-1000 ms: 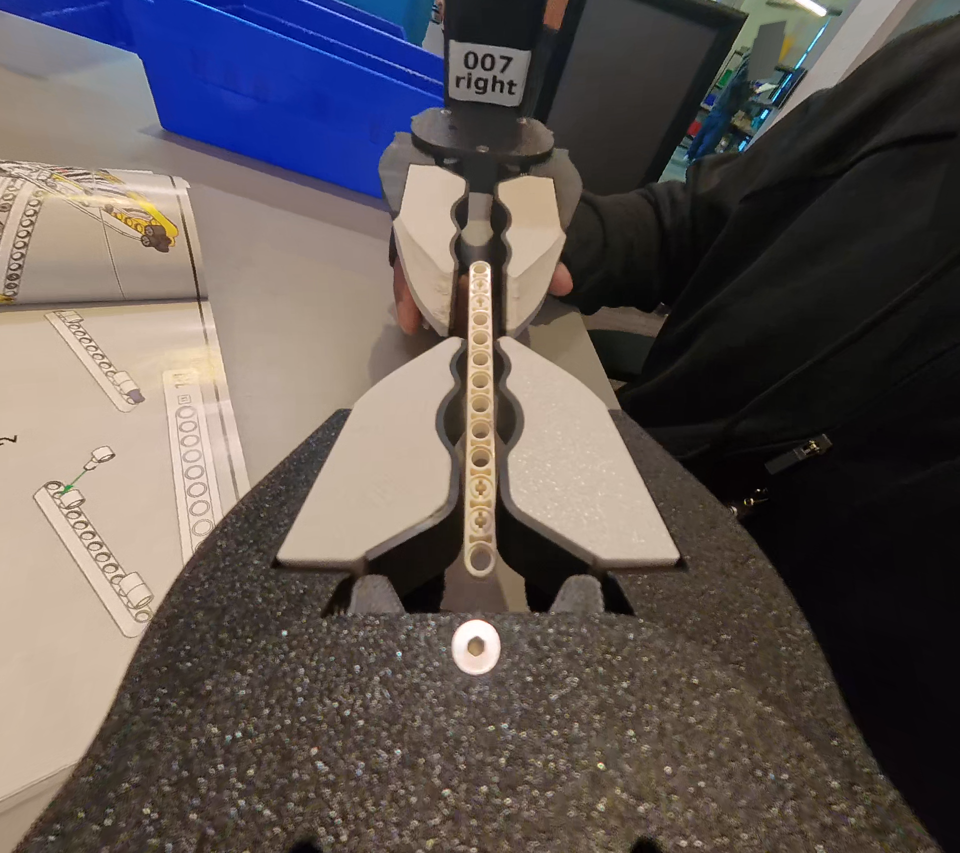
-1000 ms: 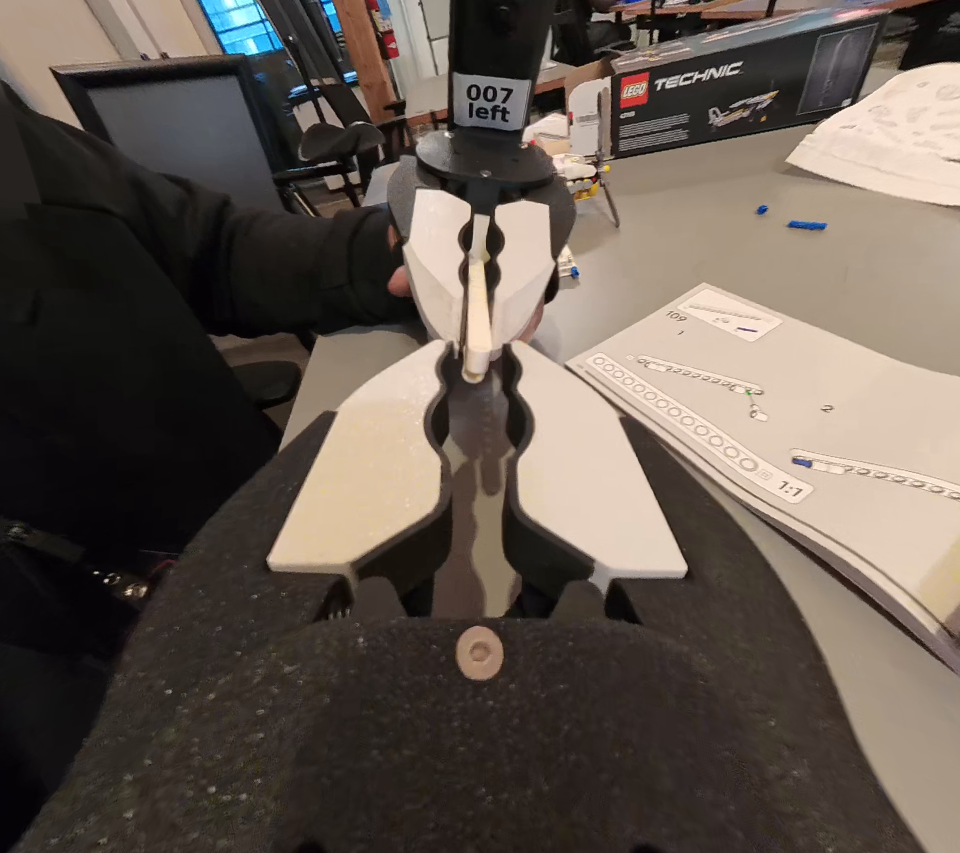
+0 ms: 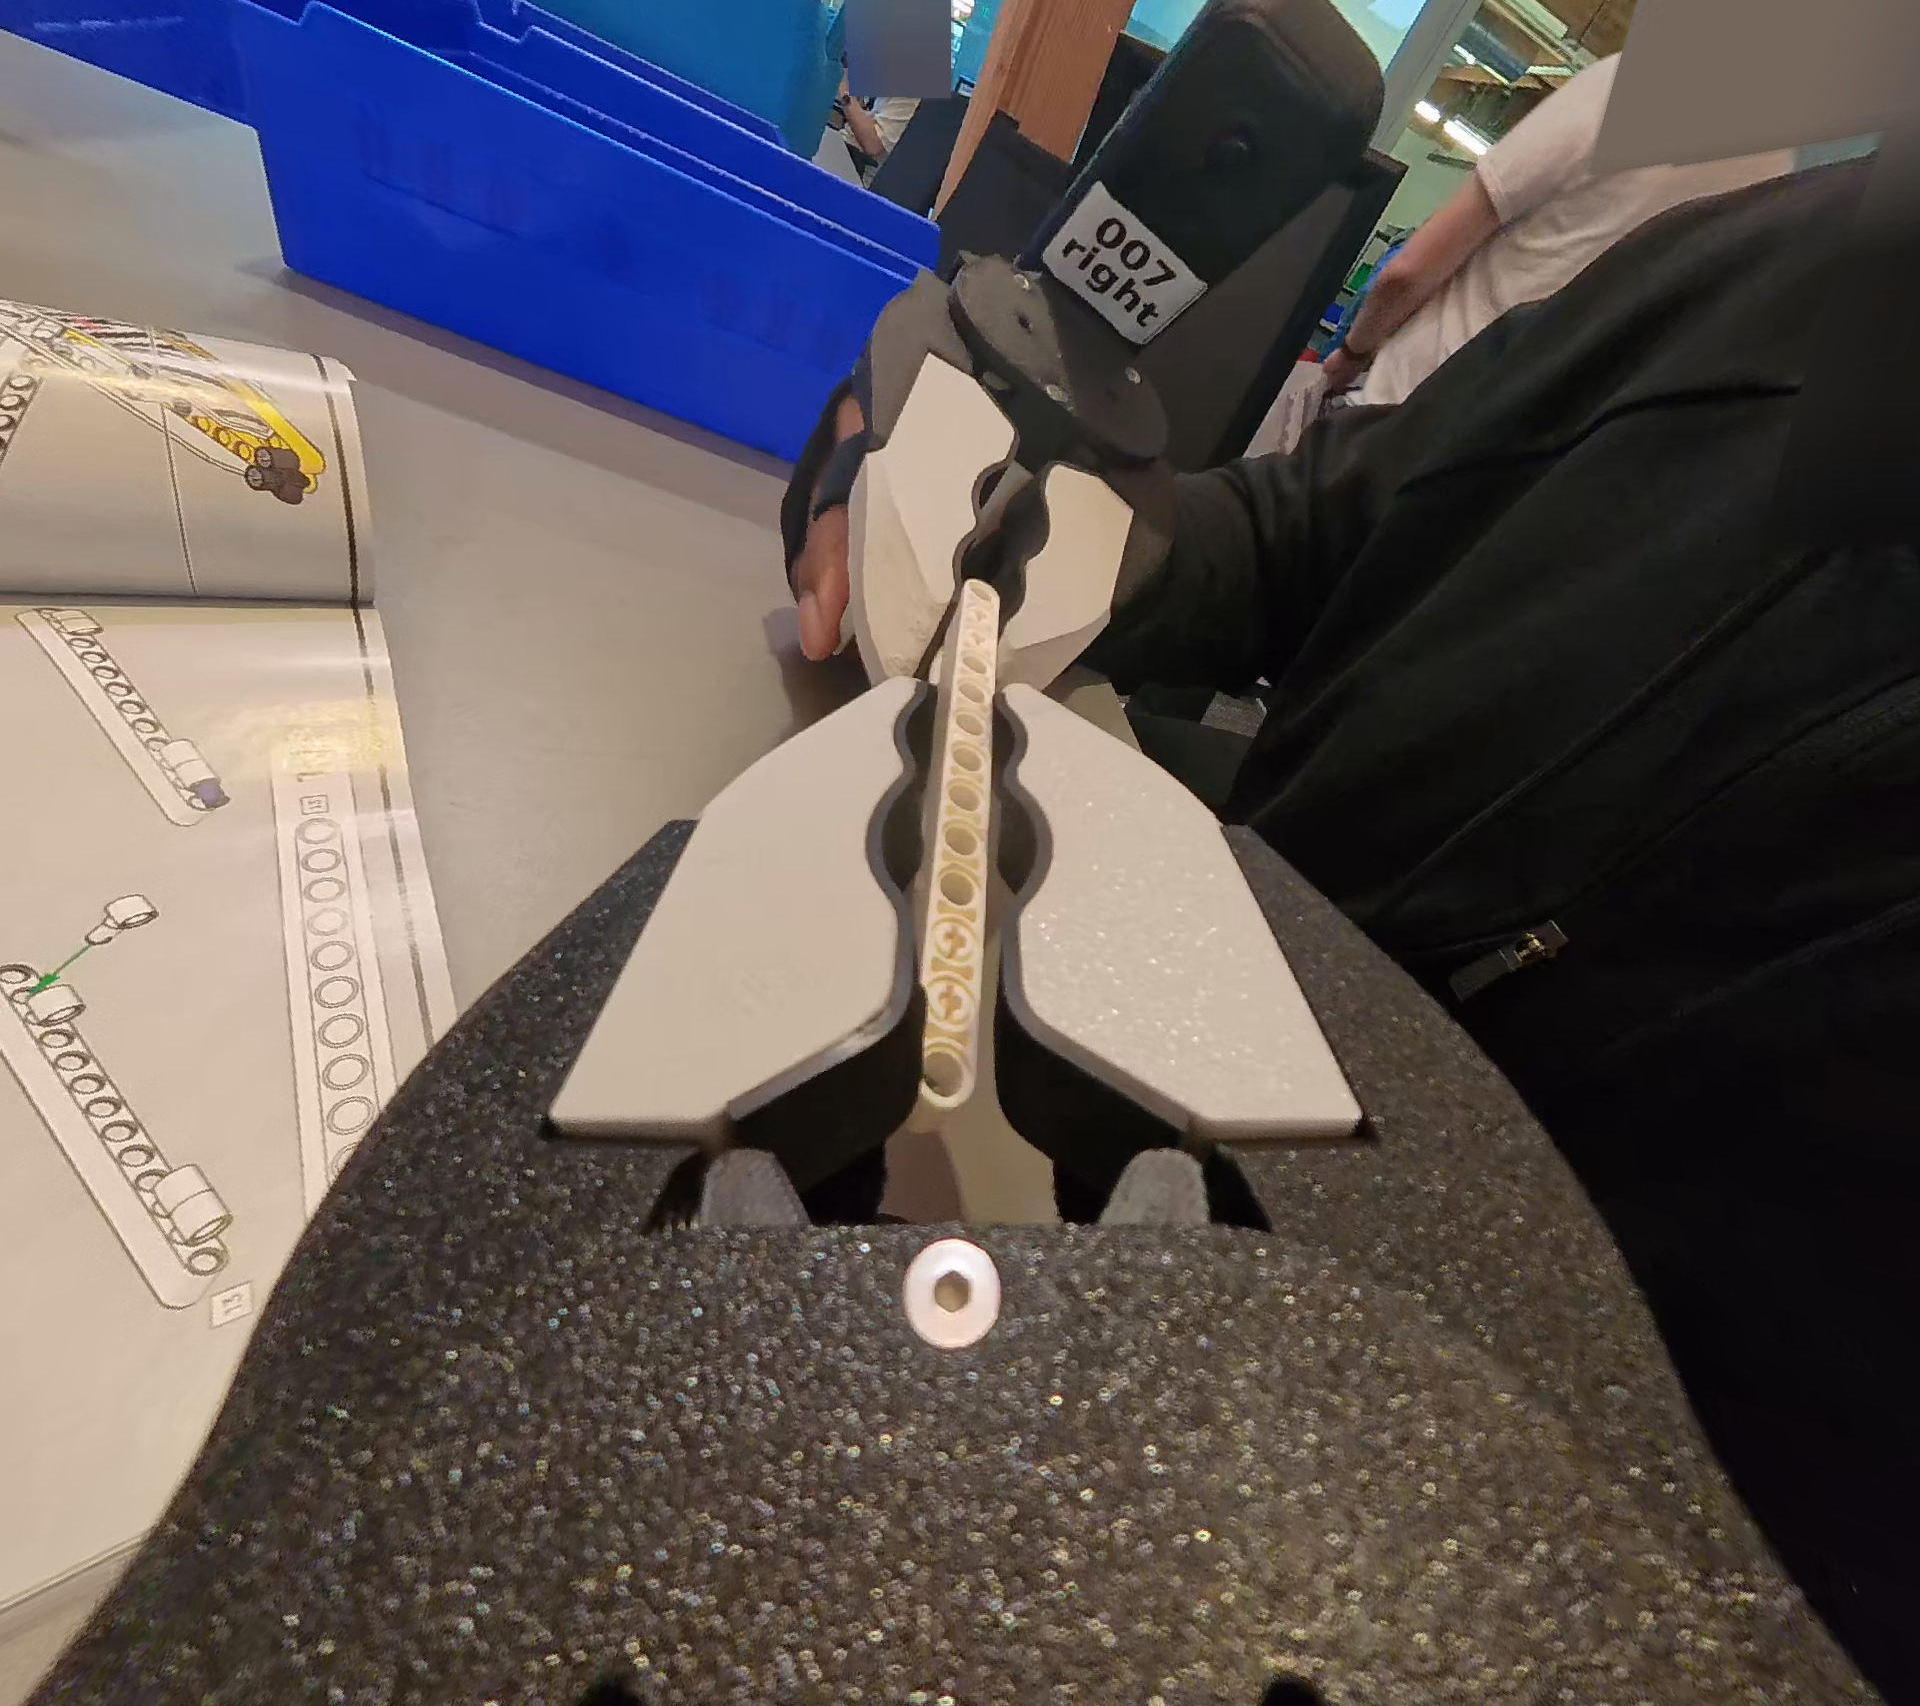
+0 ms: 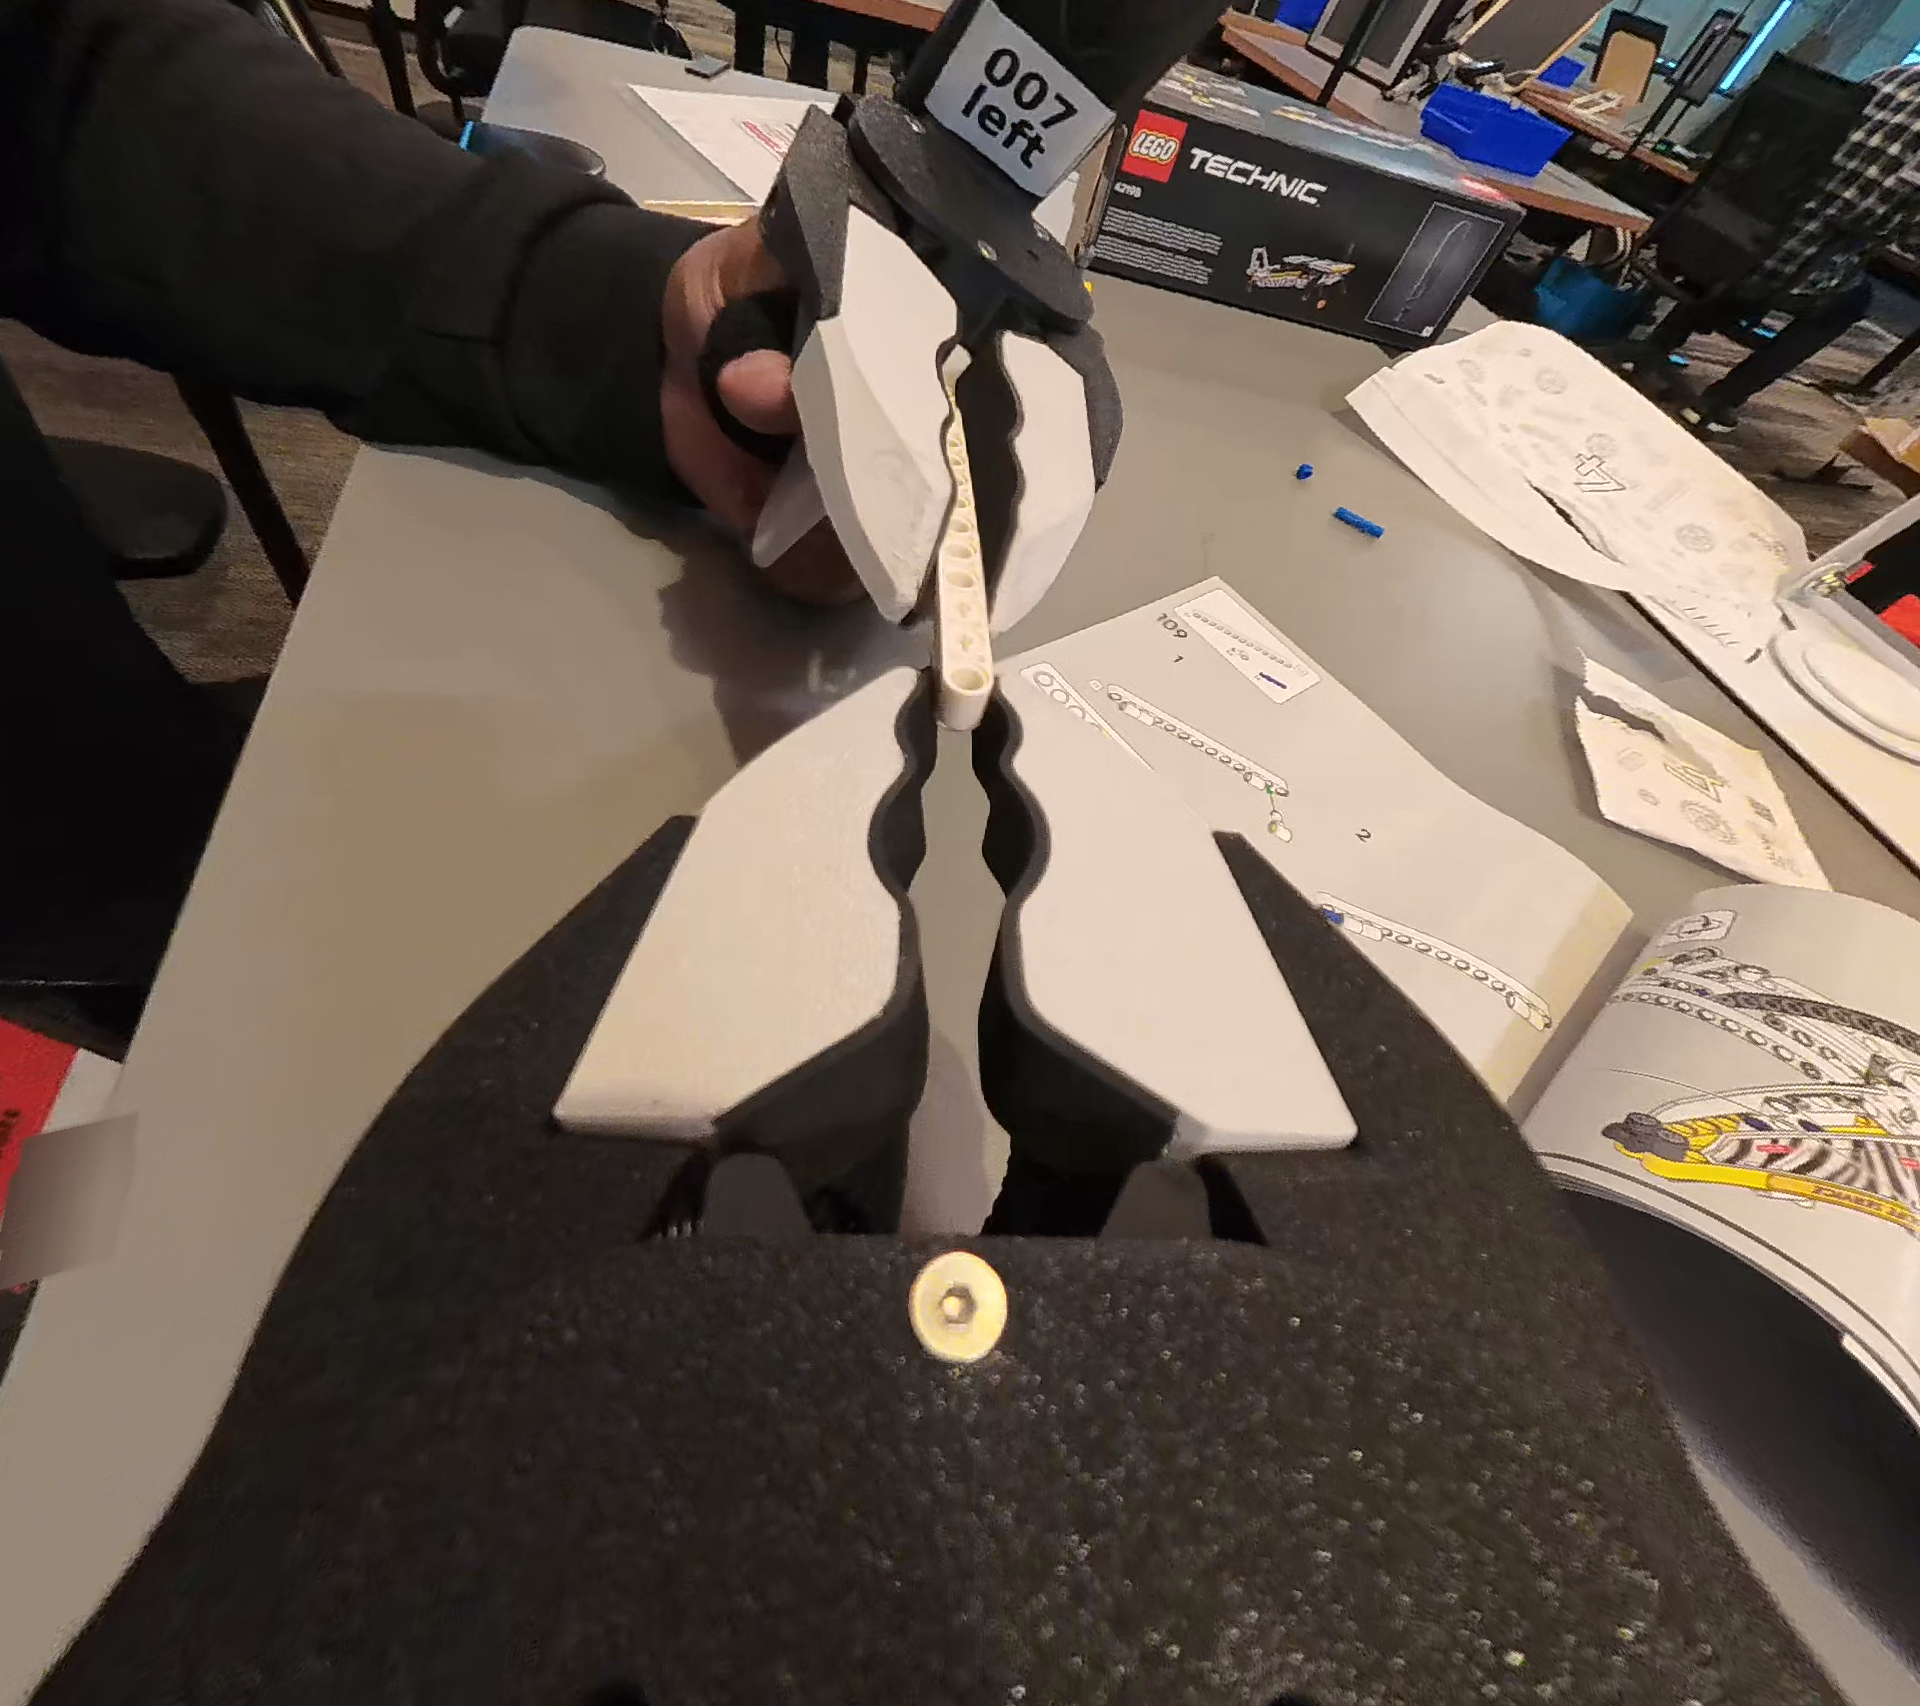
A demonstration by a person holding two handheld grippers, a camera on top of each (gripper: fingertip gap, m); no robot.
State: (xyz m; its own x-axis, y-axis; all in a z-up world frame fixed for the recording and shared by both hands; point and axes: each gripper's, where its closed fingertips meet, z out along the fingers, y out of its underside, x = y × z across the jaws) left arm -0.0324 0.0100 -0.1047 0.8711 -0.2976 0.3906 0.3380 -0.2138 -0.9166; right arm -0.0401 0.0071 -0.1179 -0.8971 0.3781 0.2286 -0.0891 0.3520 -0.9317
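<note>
White and perforated, a long toy-brick beam (image 3: 961, 877) is lying lengthwise between the left gripper (image 3: 961, 700)'s jaws, which are pinching it above the grey bench (image 4: 436, 721). The right gripper (image 4: 951, 706)'s jaws are closing on the beam's far end, beside an open instruction booklet (image 4: 1351, 835).

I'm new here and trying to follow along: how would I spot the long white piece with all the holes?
Start at the grey table and find the two handheld grippers facing each other above it. The white holed beam bridges them, clamped lengthwise in the left gripper, its tip between the right gripper fingertips. Unlike the printed beams in the instruction booklet, it is solid.
</note>
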